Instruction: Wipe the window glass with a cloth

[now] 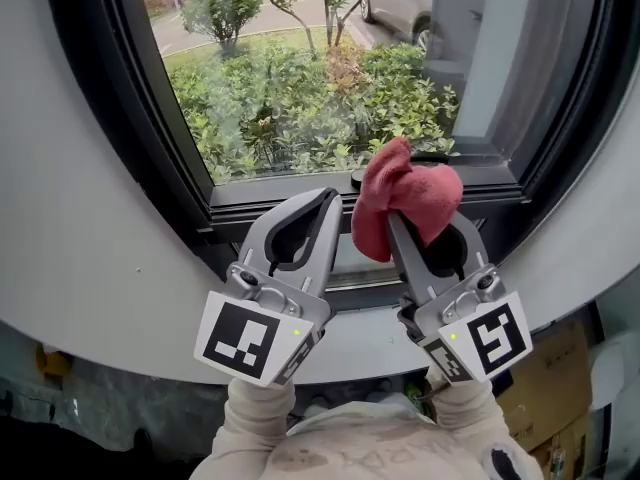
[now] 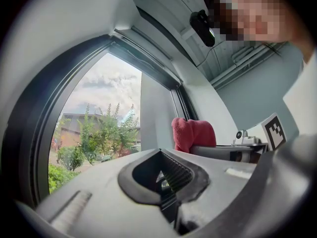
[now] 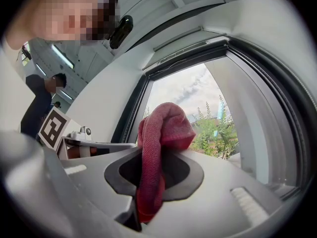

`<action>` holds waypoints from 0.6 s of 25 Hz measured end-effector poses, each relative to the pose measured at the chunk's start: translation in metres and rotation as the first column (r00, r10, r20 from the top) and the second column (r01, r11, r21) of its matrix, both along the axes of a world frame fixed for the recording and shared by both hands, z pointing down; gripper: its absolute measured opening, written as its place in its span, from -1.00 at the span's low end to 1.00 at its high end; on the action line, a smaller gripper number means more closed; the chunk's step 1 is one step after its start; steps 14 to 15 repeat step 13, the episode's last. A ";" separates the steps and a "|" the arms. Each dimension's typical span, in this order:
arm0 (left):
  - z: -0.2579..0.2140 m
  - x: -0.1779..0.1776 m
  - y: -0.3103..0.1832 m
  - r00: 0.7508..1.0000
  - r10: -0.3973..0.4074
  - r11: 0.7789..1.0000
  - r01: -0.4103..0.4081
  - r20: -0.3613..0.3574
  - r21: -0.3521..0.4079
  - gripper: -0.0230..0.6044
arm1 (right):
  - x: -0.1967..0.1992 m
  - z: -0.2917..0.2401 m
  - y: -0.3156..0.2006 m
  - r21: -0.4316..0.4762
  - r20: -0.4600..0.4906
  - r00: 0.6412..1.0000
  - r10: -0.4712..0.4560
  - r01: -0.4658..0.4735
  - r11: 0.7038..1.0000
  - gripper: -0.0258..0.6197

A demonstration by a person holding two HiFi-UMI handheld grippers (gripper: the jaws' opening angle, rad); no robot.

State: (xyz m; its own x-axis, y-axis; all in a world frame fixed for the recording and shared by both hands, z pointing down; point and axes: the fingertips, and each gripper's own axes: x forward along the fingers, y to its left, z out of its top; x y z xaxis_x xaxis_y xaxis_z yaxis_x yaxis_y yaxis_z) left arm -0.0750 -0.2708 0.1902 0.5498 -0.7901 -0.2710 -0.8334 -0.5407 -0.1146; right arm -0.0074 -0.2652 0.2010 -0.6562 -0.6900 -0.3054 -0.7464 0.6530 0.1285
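A red cloth (image 1: 405,196) is bunched in my right gripper (image 1: 402,220), which is shut on it just in front of the window's lower frame. In the right gripper view the cloth (image 3: 159,143) hangs down through the jaws' hollow and hides the tips. My left gripper (image 1: 330,196) stands beside it on the left, shut and empty, with its tip near the sill. The window glass (image 1: 320,68) lies beyond both grippers, and neither touches it. From the left gripper view the cloth (image 2: 193,132) shows to the right, above the other gripper.
A dark window frame (image 1: 180,183) and sill (image 1: 480,178) border the glass, set in a white wall (image 1: 70,218). Shrubs and a parked car (image 1: 400,3) are outside. A cardboard box (image 1: 560,388) sits low right. Another person (image 3: 42,103) stands behind.
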 end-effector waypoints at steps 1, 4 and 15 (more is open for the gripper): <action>0.000 0.000 0.000 1.000 -0.002 1.000 0.002 0.001 0.002 -0.93 | 0.000 0.000 0.000 0.000 0.001 1.000 -0.003 0.003 1.000 -0.65; -0.001 0.002 0.000 1.000 -0.009 1.000 0.009 0.005 0.004 -0.93 | 0.000 0.000 -0.001 0.002 0.003 1.000 -0.015 0.015 1.000 -0.65; -0.005 0.006 0.000 1.000 -0.030 1.000 0.029 0.009 0.009 -0.93 | 0.002 -0.001 -0.002 -0.003 0.006 0.999 -0.042 0.042 0.999 -0.65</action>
